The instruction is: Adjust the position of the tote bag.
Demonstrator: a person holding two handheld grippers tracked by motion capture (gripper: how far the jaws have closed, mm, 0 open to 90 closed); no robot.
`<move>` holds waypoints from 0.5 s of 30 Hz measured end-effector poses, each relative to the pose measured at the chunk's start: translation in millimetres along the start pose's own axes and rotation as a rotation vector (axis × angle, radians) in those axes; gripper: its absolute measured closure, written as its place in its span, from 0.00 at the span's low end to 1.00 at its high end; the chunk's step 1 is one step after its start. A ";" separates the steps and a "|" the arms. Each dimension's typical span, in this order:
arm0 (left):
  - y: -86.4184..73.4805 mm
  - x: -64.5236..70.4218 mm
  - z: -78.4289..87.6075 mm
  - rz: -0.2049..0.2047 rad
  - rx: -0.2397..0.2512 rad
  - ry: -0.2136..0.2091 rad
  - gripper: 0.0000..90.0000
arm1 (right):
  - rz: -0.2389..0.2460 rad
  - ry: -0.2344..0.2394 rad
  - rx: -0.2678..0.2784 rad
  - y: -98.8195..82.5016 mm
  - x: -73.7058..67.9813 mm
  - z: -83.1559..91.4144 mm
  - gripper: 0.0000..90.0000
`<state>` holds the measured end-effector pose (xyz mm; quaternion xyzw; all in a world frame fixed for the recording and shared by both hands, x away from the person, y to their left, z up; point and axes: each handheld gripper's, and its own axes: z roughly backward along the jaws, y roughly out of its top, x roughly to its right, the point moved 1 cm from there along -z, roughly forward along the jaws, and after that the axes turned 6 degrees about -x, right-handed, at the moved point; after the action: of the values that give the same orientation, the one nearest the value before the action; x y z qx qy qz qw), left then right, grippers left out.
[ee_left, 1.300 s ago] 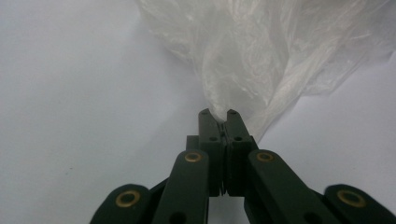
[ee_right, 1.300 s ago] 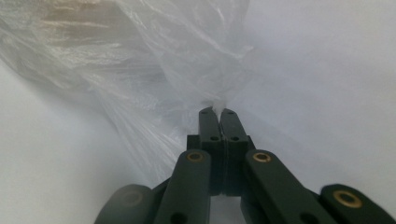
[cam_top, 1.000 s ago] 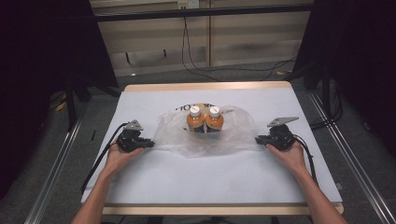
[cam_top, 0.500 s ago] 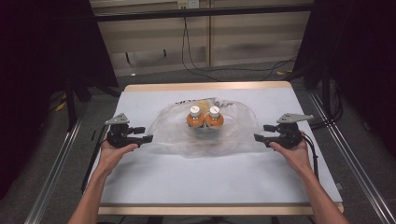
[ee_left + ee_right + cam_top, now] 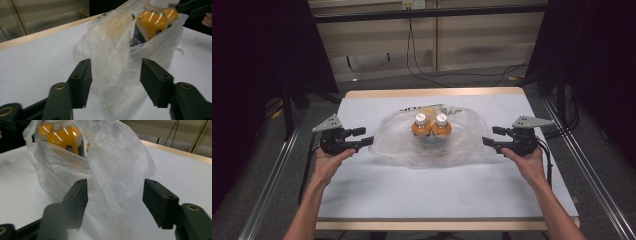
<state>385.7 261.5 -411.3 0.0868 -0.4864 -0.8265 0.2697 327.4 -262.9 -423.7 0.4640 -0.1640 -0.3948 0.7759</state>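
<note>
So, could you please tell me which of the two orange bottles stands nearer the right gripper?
The bottle on the right of the pair in the high view; its twin stands beside it, on the side toward the left gripper. Both are inside the clear plastic bag.

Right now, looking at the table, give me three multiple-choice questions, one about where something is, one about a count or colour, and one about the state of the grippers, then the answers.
1. Where do the bottles stand?
A. Inside the clear plastic bag
B. On the floor
C. At the table's near edge

2. How many bottles are there?
A. One
B. Two
C. Four

3. How do the left gripper and right gripper stand?
A. Both open, at the bag's two sides
B. Both shut on a bottle
C. Both resting on the floor

Answers: 1 A, the bag's film rises around them in both gripper views. 2 B, two white caps sit side by side. 3 A, each gripper view shows jaws spread with bag film between.
</note>
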 end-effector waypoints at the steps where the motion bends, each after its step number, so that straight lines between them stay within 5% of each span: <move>1: 2.5 3.7 -1.1 -0.018 0.000 -0.001 0.59 | 0.003 0.003 0.002 2.5 -2.2 0.4 0.47; 3: 5.9 8.4 -3.4 -0.031 -0.004 -0.005 0.63 | 0.007 0.010 0.003 4.8 -4.4 0.6 0.49; 6: 14.1 20.9 -13.4 -0.074 -0.019 -0.026 0.80 | 0.027 0.032 0.014 13.7 -12.4 1.0 0.63; 12: 27.4 27.8 -35.9 -0.123 -0.084 -0.056 0.92 | 0.077 0.084 0.004 29.0 -23.0 -8.2 0.92; 15: 34.0 26.0 -47.9 -0.143 -0.118 -0.052 0.96 | 0.093 0.107 -0.025 37.8 -27.3 -21.2 0.99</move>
<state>395.7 198.5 -403.8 0.0839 -0.4364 -0.8728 0.2020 340.7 -219.8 -399.4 0.4666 -0.1387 -0.3348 0.8068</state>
